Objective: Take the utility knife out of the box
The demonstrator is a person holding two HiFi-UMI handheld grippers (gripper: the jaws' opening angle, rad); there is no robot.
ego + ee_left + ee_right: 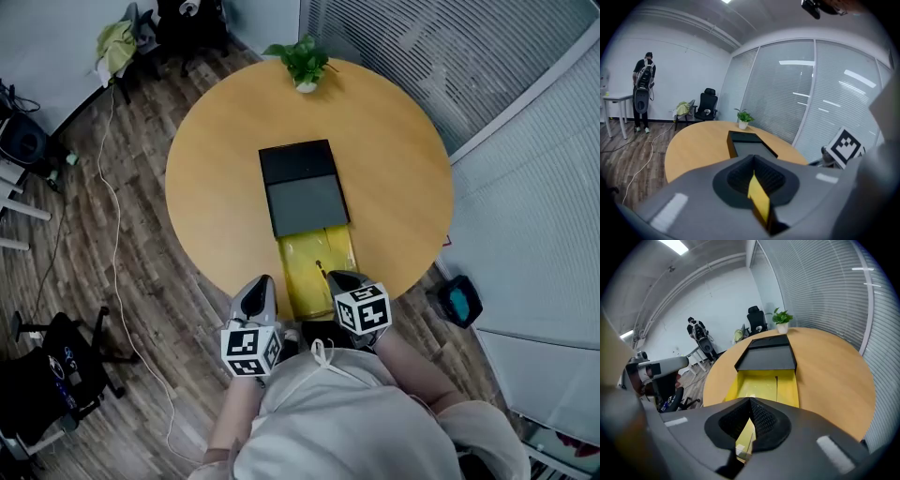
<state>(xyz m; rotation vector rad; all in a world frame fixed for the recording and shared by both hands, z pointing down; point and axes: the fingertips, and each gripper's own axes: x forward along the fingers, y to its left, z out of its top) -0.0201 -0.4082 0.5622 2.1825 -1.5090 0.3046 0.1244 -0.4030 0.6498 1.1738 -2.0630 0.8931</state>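
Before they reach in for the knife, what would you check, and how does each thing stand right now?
1. Drawer out: ok. The yellow drawer is slid out of the black box toward the person.
2. Knife found: cannot tell. Only a thin dark line shows in the drawer.
3. Right hand-held gripper ready to grasp: not ok. Its jaws are together, with nothing clamped.
4. Left hand-held gripper steadying the drawer: ok, it seems. Its jaws are shut on a yellow strip, apparently the drawer's edge.
5. Nothing in the way: ok. The potted plant stands at the table's far edge, apart from the box.
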